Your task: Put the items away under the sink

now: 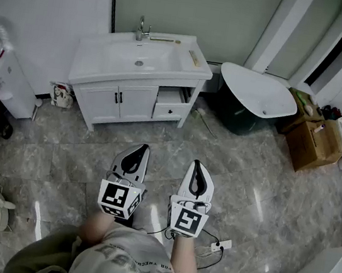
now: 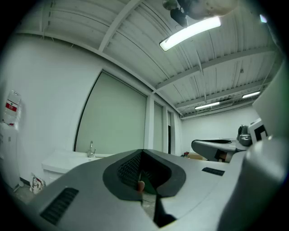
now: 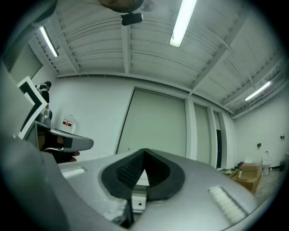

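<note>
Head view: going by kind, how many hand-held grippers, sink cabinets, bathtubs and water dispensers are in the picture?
Hand-held gripper: 2, the left hand-held gripper and the right hand-held gripper
Sink cabinet: 1
Bathtub: 1
Water dispenser: 1
Total: 5

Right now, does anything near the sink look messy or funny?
Yes. The drawer on the right side of the sink cabinet hangs open, while the two doors beside it are shut. A thin stick also lies loose on the floor just right of the cabinet.
</note>
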Demonstrator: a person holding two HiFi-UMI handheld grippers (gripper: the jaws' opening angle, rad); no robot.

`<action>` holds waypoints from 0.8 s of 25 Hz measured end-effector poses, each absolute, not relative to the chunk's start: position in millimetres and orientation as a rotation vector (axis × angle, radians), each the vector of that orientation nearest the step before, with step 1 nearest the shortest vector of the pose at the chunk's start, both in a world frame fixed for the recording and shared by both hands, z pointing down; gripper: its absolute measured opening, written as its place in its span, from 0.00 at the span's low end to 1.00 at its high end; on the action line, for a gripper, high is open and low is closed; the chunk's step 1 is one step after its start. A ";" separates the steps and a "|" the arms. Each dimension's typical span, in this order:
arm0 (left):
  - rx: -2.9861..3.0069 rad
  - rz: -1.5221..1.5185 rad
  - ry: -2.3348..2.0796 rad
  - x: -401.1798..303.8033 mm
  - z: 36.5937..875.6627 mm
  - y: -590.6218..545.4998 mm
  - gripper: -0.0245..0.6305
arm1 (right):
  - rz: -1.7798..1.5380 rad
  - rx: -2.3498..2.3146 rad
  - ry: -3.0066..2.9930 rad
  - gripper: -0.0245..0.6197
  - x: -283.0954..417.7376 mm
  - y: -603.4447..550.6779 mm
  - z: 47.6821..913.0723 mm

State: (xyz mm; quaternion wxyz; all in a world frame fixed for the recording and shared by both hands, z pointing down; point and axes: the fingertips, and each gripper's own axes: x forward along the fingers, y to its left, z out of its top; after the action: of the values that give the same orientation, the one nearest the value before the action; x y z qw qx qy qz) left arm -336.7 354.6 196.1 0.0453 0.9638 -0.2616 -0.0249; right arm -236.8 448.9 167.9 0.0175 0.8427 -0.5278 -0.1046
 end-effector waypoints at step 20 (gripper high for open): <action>2.934 -0.061 -0.787 -319.1 199.4 319.0 0.05 | -0.274 2.634 -1.663 0.04 -218.6 417.0 176.1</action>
State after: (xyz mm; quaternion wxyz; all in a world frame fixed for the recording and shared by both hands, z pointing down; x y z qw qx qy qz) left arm -319.1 319.0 199.4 0.0518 0.9644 -0.2587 -0.0200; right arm -218.6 417.0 176.1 0.0073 0.8424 -0.5317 -0.0877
